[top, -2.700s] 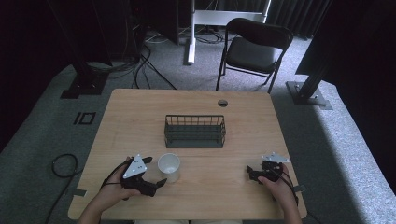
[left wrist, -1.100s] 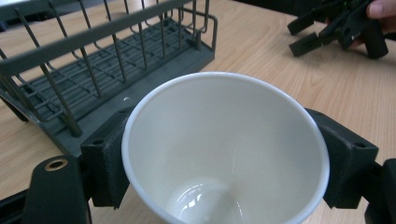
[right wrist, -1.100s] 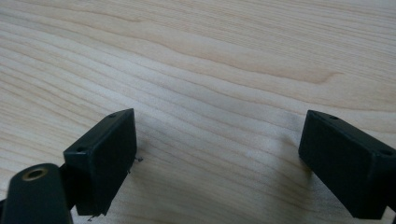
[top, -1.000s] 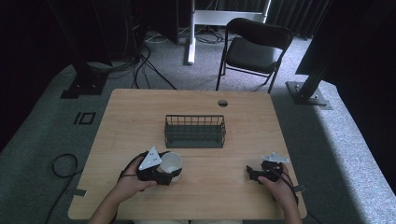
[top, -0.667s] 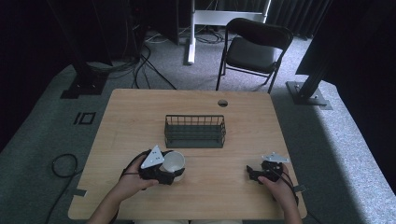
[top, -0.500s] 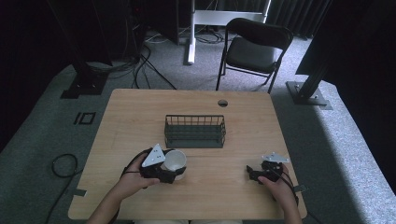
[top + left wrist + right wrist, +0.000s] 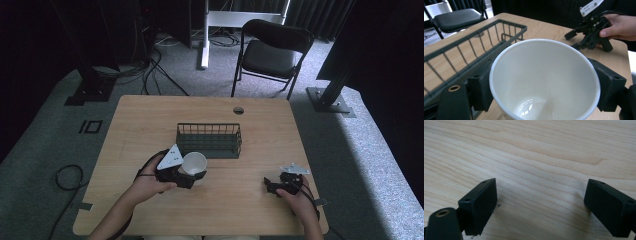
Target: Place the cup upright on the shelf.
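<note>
A white paper cup (image 7: pixel 194 164) (image 7: pixel 544 80), upright with nothing inside, is clamped between the jaws of my left gripper (image 7: pixel 192 175) (image 7: pixel 544 87). It hangs just above the wooden table (image 7: pixel 150 125), close in front of the black wire basket (image 7: pixel 209 140) (image 7: pixel 474 50). My right gripper (image 7: pixel 270 186) (image 7: pixel 540 205) rests low over bare wood at the table's front right, jaws wide apart with nothing between them. In the left gripper view, that right gripper (image 7: pixel 576 40) lies beyond the cup in a hand (image 7: pixel 621 25).
The wire basket has nothing in it and stands at the table's middle. A round cable hole (image 7: pixel 238 110) sits near the far edge. A black folding chair (image 7: pixel 272 50) and metal stand bases (image 7: pixel 327 100) are on the carpet behind the table.
My left gripper closed on the cup, then lifted it and carried it right and forward toward the basket. The right gripper has stayed where it was.
</note>
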